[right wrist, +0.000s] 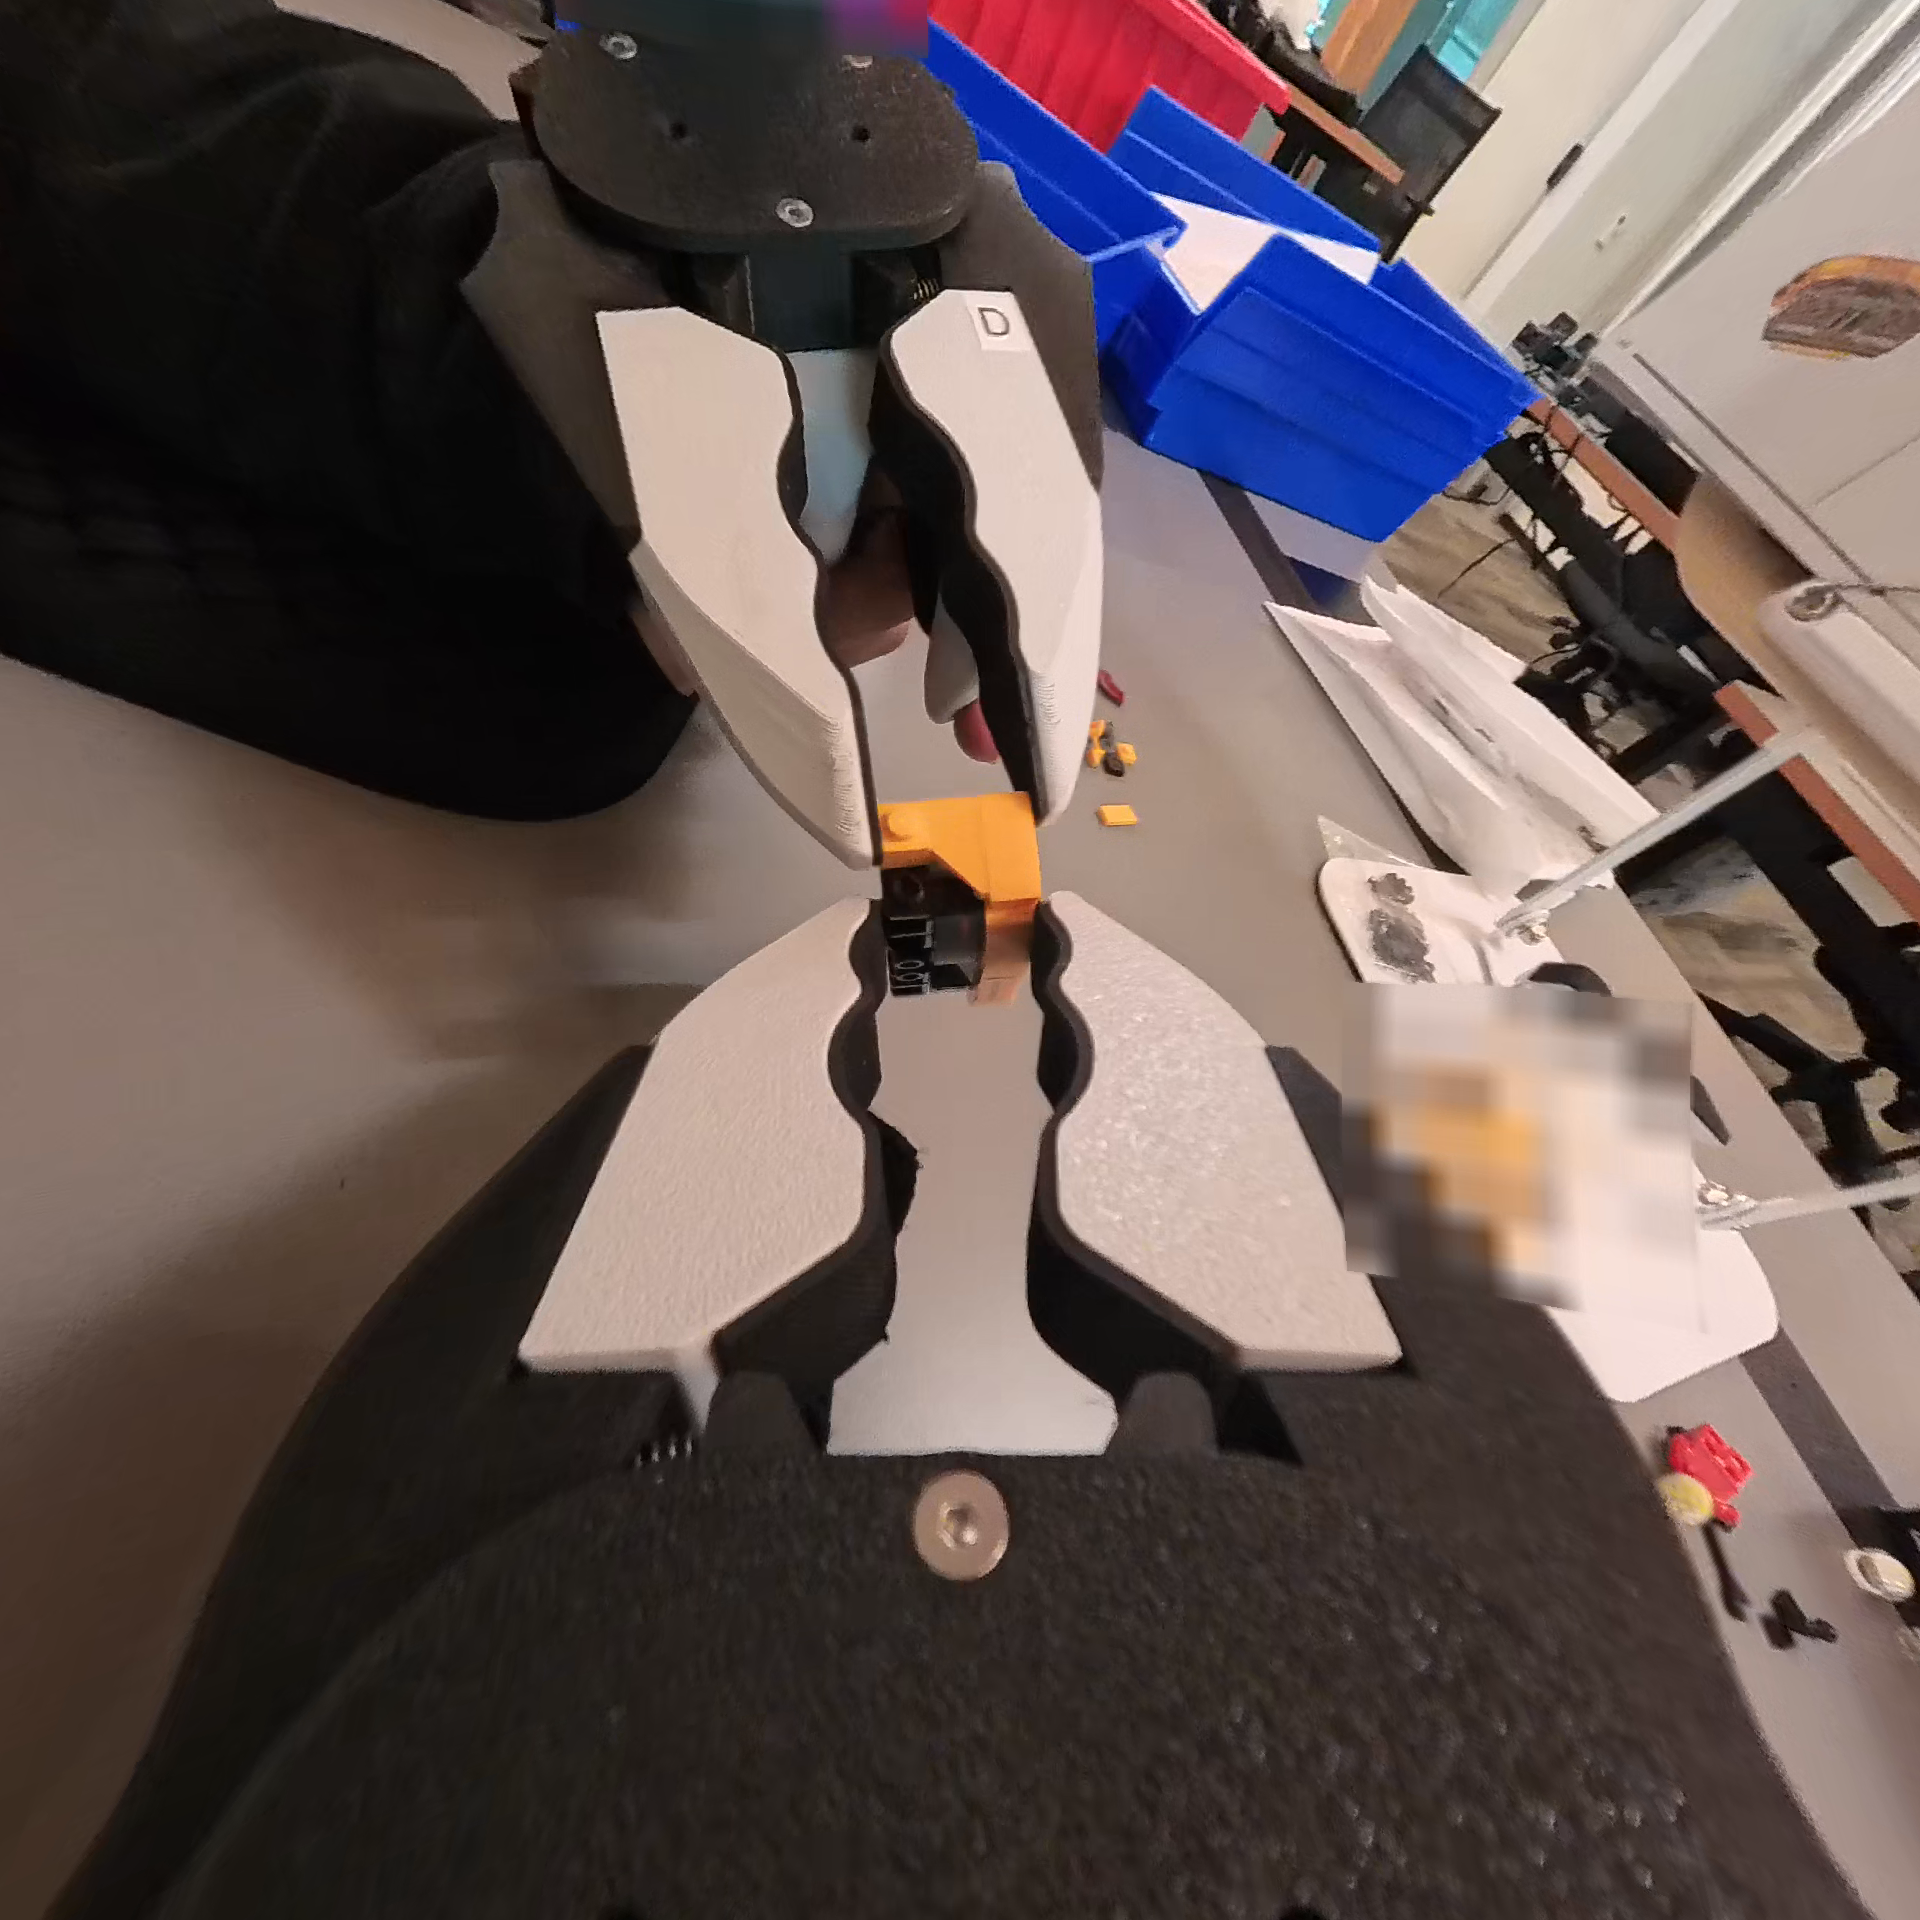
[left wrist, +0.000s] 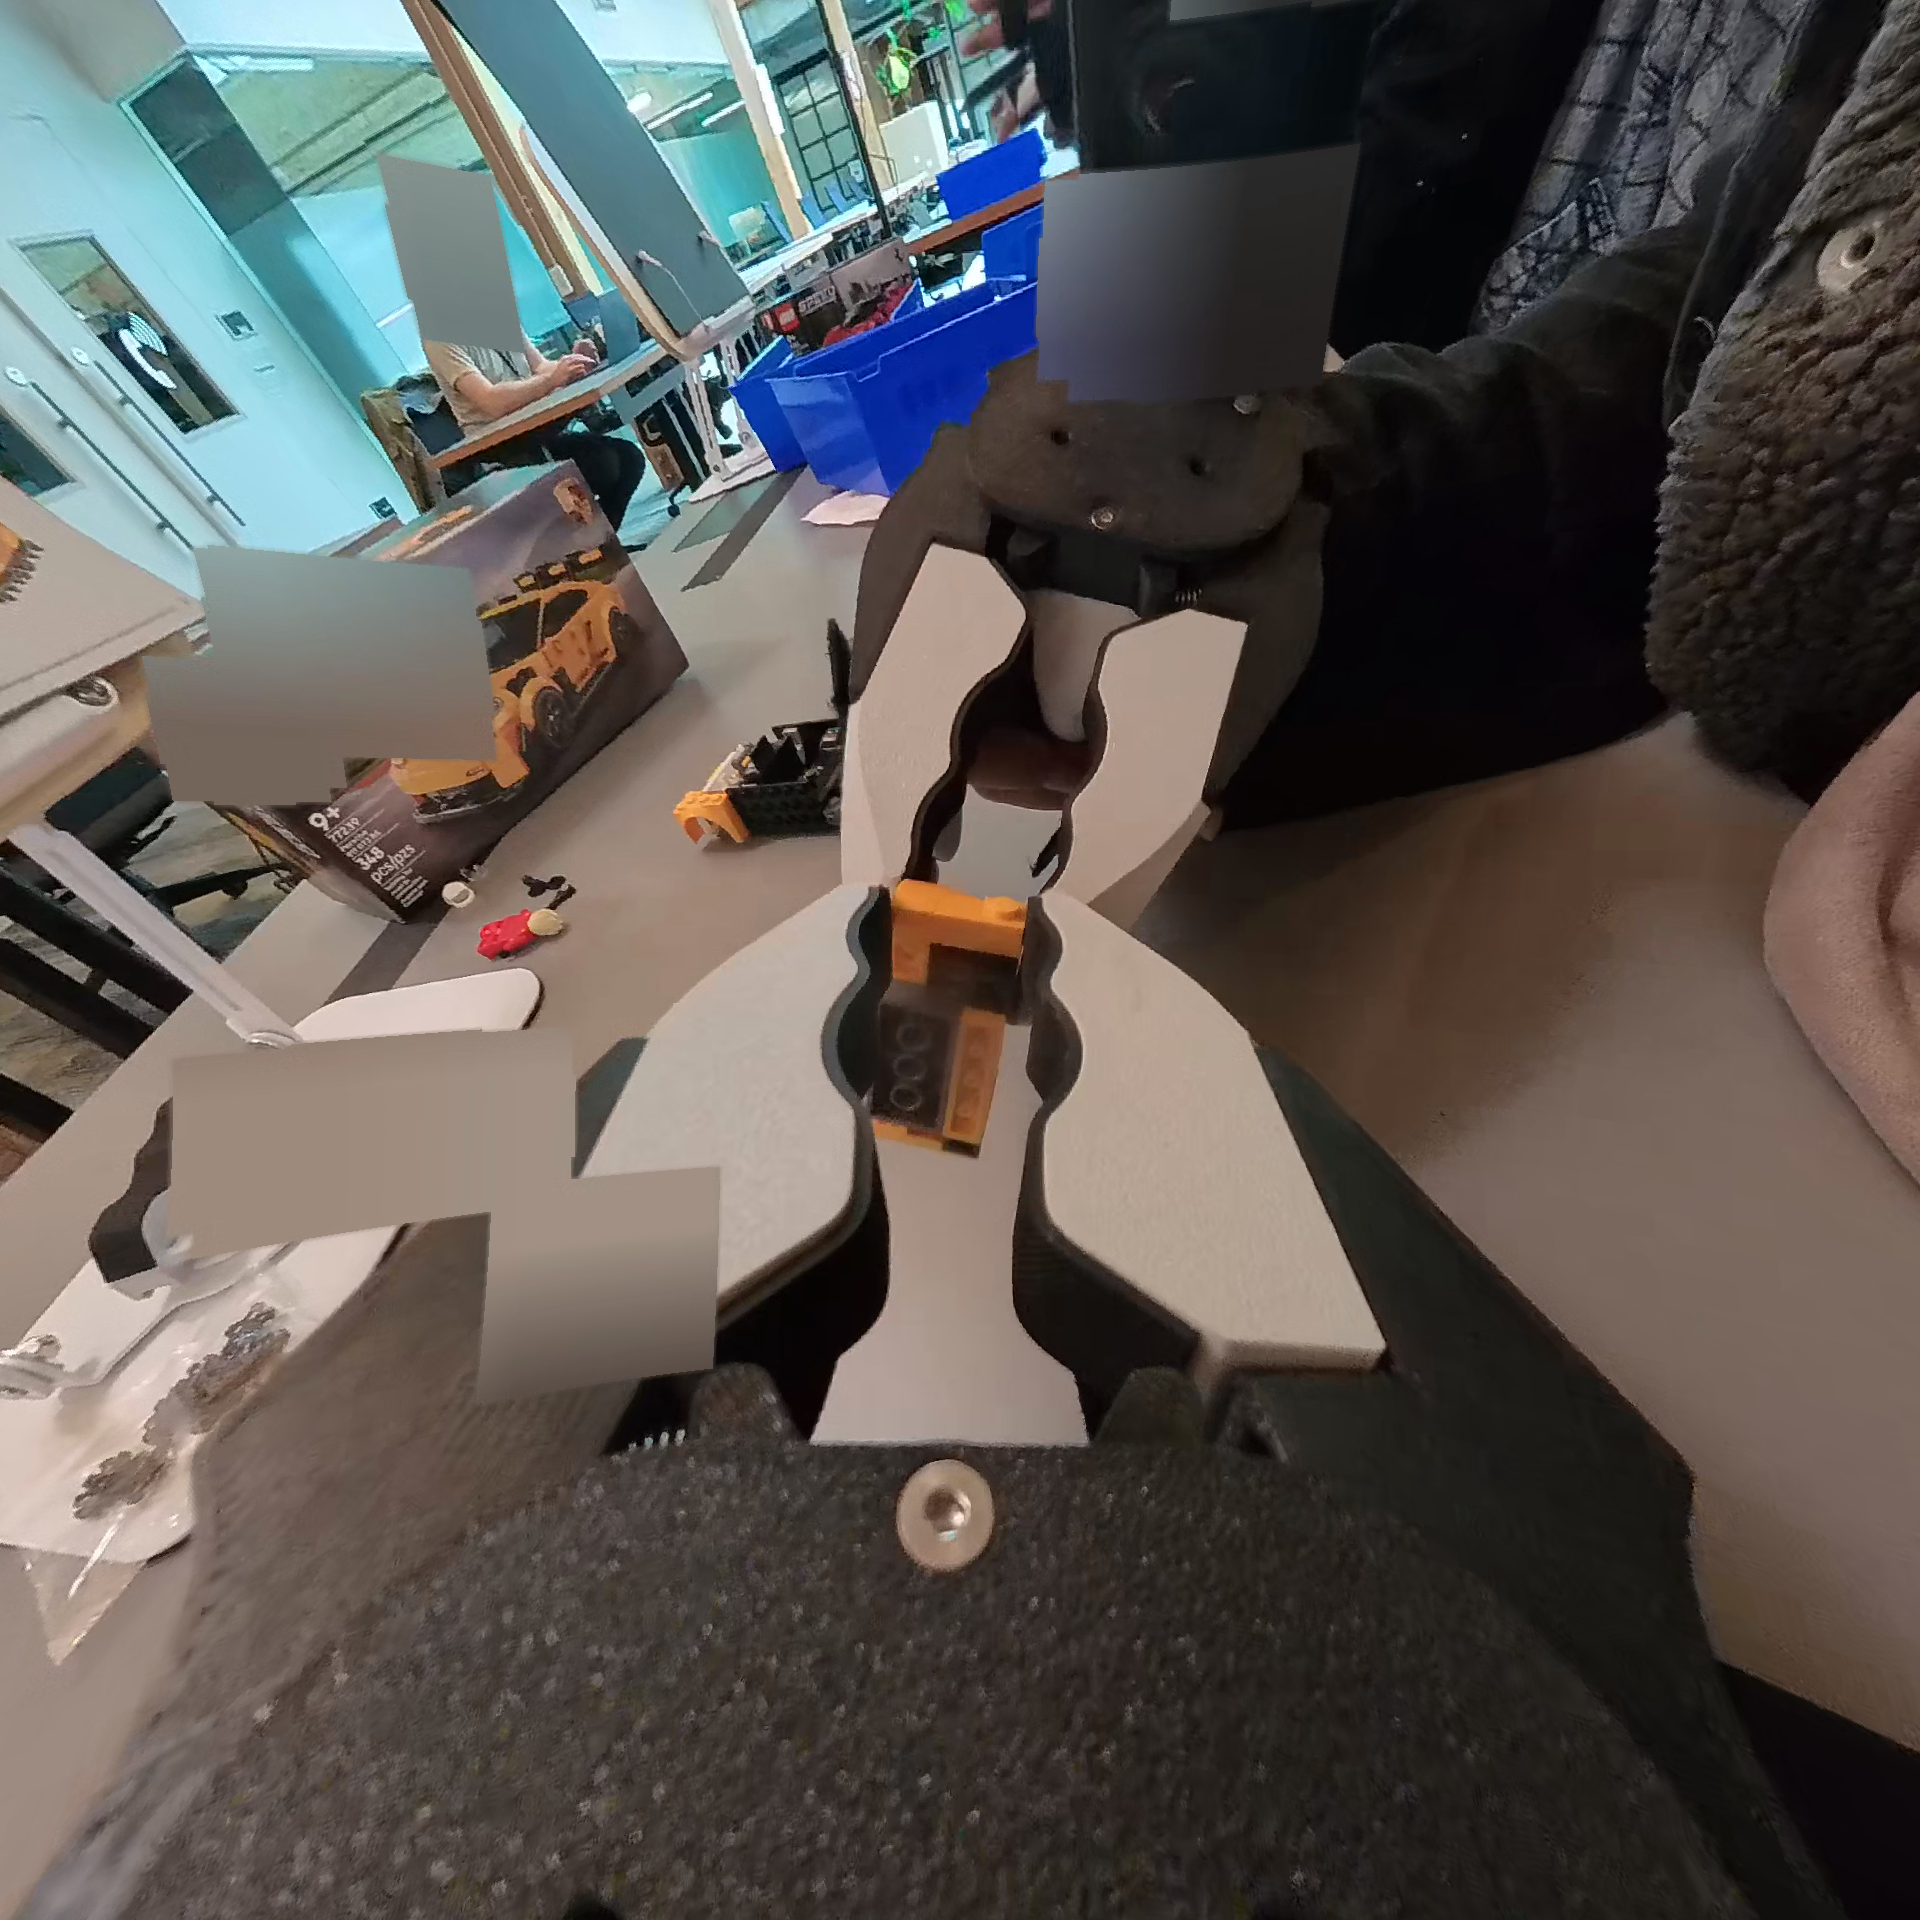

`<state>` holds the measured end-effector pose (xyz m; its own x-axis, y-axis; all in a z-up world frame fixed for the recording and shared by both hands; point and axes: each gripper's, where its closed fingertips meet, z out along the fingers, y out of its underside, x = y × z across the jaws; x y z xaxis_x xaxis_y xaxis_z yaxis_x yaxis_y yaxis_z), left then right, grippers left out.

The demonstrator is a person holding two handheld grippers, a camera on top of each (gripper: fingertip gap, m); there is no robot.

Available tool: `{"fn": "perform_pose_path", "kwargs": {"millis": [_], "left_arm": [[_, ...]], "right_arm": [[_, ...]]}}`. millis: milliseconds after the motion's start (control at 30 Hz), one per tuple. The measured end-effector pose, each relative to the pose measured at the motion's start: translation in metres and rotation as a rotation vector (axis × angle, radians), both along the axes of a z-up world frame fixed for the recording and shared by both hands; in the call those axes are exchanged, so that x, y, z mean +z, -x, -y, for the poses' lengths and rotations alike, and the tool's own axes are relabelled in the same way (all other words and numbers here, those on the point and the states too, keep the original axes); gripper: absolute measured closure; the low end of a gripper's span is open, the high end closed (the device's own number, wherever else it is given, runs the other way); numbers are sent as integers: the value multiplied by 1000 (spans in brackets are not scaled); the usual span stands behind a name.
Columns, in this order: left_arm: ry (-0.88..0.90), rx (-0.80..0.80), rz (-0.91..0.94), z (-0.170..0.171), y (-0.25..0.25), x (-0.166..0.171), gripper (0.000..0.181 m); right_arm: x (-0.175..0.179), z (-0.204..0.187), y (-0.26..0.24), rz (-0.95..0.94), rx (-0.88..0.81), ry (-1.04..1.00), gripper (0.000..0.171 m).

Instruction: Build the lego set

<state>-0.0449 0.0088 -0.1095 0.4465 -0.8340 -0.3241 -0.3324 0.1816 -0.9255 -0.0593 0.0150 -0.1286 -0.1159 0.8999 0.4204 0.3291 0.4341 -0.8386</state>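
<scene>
At the centre of the left wrist view, an orange and black lego piece (left wrist: 940, 1023) is clamped between the jaws of the left gripper (left wrist: 951, 971). The right gripper (left wrist: 977, 878) is met tip to tip from above, its jaws closed on the far orange end of the same piece. In the right wrist view the piece (right wrist: 961, 899) is seen pinched by the right gripper (right wrist: 956, 920) at frame centre, with the left gripper (right wrist: 951, 831) gripping it from above. A partly built black and orange assembly (left wrist: 764, 784) is seen on the grey table (left wrist: 1507, 1039) left of centre, a lego box (left wrist: 499, 686) further left, and blue bins (left wrist: 883, 384) at upper centre.
</scene>
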Motion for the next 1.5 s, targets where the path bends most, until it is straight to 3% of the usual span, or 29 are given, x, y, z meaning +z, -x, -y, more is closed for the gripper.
{"fn": "perform_pose_path", "kwargs": {"millis": [367, 1500], "left_arm": [[-4, 21, 39, -3, 4, 8, 157], [45, -113, 17, 15, -3, 0, 157]], "right_arm": [[8, -3, 3, -19, -64, -11, 145], [0, 17, -6, 6, 108, 65, 145]]}}
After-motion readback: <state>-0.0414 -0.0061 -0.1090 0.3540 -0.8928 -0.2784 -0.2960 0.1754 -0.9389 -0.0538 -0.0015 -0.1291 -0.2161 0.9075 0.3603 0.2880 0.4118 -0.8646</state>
